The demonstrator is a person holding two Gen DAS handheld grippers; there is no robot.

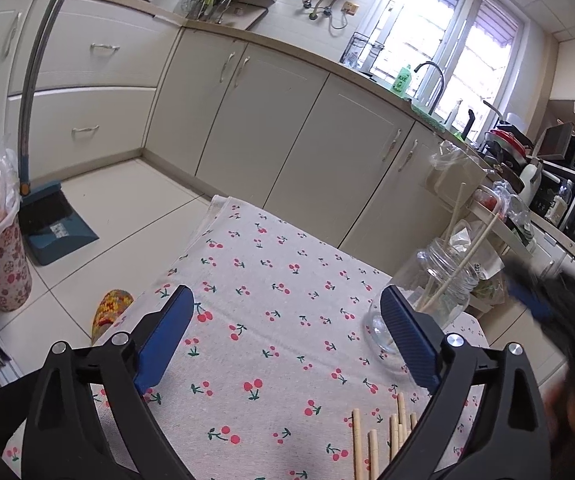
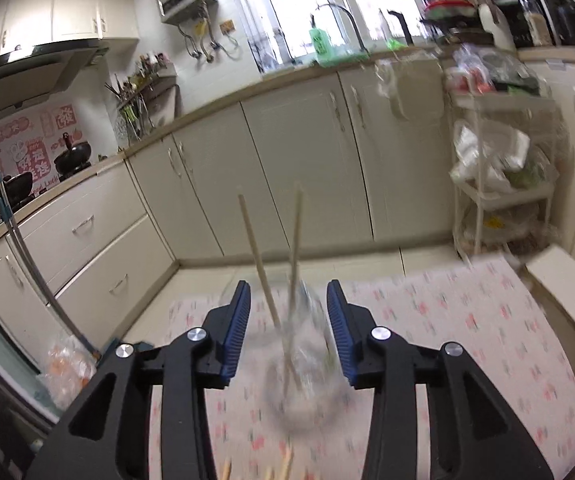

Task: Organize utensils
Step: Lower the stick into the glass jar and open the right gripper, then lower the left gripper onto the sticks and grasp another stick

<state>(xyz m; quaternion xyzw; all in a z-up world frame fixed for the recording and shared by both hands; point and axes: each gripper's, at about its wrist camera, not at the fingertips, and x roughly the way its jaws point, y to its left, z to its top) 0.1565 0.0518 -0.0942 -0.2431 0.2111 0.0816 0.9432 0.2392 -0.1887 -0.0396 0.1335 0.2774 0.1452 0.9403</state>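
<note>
- While the cherry-print tablecloth fills both views, the glass jar stands on its far right side in the left wrist view, with two chopsticks already leaning in it.
- Seen from the right wrist, the jar is blurred but sits straight ahead between the jaws of the right gripper, which stand partly open and grip nothing.
- Left gripper has its jaws spread wide over bare cloth, holding nothing; the jar shows just beyond its right finger.
- Loose chopsticks lie on the cloth near the lower edge, just inside that right finger, their long axes running away from the camera.
- Judged from this, the left gripper is nearer them, and a pick would call for jaws across the sticks' length.
</note>
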